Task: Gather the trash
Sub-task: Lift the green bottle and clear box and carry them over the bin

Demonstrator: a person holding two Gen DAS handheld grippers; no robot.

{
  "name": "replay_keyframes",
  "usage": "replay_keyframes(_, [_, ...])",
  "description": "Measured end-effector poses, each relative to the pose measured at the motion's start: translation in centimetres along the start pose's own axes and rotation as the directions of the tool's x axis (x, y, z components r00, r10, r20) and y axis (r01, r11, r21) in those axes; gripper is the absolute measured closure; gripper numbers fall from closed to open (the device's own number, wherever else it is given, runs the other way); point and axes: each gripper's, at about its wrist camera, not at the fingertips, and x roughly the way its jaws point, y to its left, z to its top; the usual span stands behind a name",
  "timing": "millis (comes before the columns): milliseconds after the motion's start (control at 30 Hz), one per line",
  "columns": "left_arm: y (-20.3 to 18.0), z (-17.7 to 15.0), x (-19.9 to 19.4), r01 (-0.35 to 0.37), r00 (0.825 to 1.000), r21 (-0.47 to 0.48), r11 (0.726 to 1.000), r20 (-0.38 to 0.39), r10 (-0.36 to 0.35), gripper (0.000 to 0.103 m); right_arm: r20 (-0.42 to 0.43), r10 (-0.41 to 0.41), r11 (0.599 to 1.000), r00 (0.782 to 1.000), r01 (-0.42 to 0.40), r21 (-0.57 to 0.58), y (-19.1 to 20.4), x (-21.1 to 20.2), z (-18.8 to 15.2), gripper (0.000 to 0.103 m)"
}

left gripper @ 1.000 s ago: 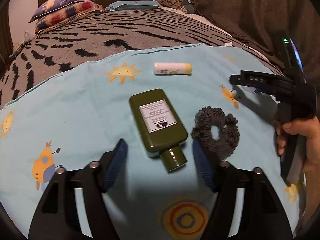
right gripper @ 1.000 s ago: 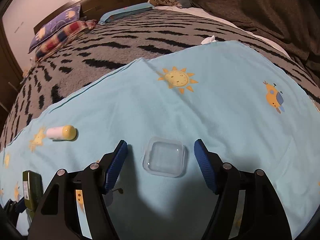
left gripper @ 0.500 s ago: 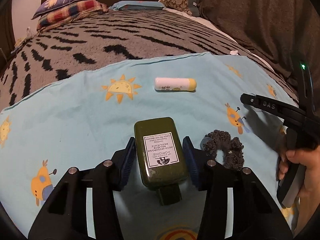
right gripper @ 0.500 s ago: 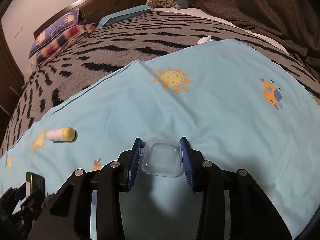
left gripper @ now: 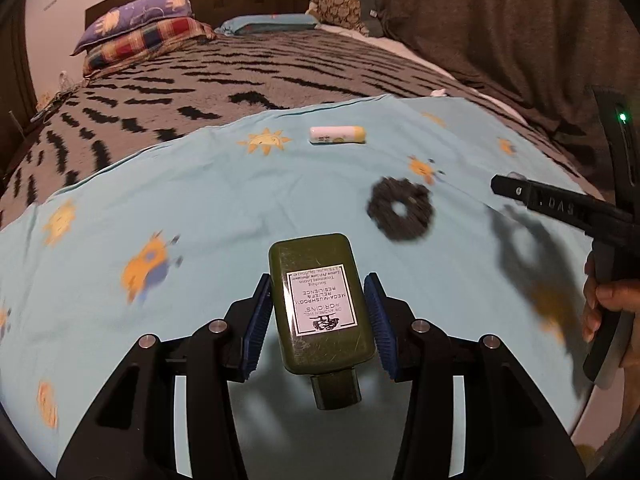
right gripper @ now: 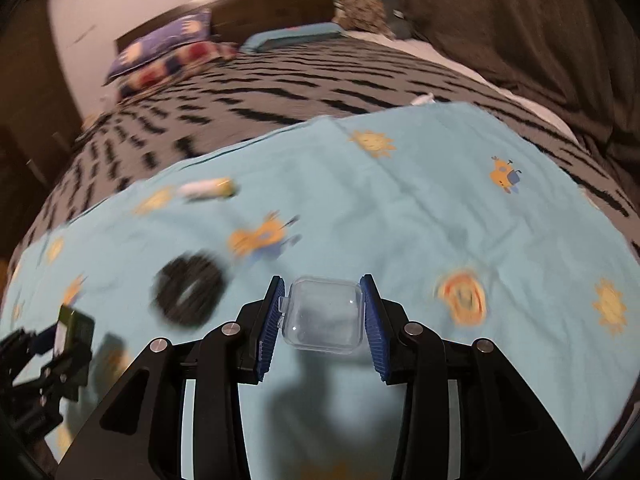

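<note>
Now, the risks first.
Left gripper [left gripper: 318, 312]: its blue pads were clamped on the flat sides of the olive-green bottle [left gripper: 320, 300], held clear of the sheet with its cap toward the camera.
Bottle risk: the smooth, probably heavy bottle could slide down between the pads if the carry were jerky, since it was gripped on slick faces.
Right gripper [right gripper: 322, 312]: closed on the clear plastic case [right gripper: 324, 312], also held off the sheet.
Case risk: the thin hinged box could likely pop open or squirt out under too hard a squeeze.
Left lying: the dark scrunchie [left gripper: 401, 211] and the white tube with a yellow cap [left gripper: 338, 135] lay well apart on the blue sun-print sheet [left gripper: 200, 184].
In the way: no bin showed in either view, so the drop point could not be told; the two grippers were near each other and could have clashed.
Beyond: striped blanket [left gripper: 240, 72] and pillows [left gripper: 140, 28].
</note>
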Motion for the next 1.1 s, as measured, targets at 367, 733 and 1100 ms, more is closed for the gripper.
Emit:
replay_keyframes(367, [-2.8,-9.7,-13.6,-0.009,0.993,0.035,0.999,0.115,0.005,0.059,0.068,0.147,0.982,0.987,-0.137,-0.133,5.9,-13.9,-10.5,0.063])
replay_keyframes(733, [-4.8,-22.9,-18.3,0.03,0.994,0.023,0.999,0.103,-0.033,0.059,0.025,0.204,0.962,0.979,-0.195,-0.192,7.3,-19.2,-24.2,0.063])
replay_keyframes(1100, [-5.5,-33.4,-13.1,0.048,0.996,-0.034,0.998,-0.074,-0.051,0.059,-0.148,0.204,0.966,0.968,-0.223,-0.129,7.1,-14.5,-34.0,0.063])
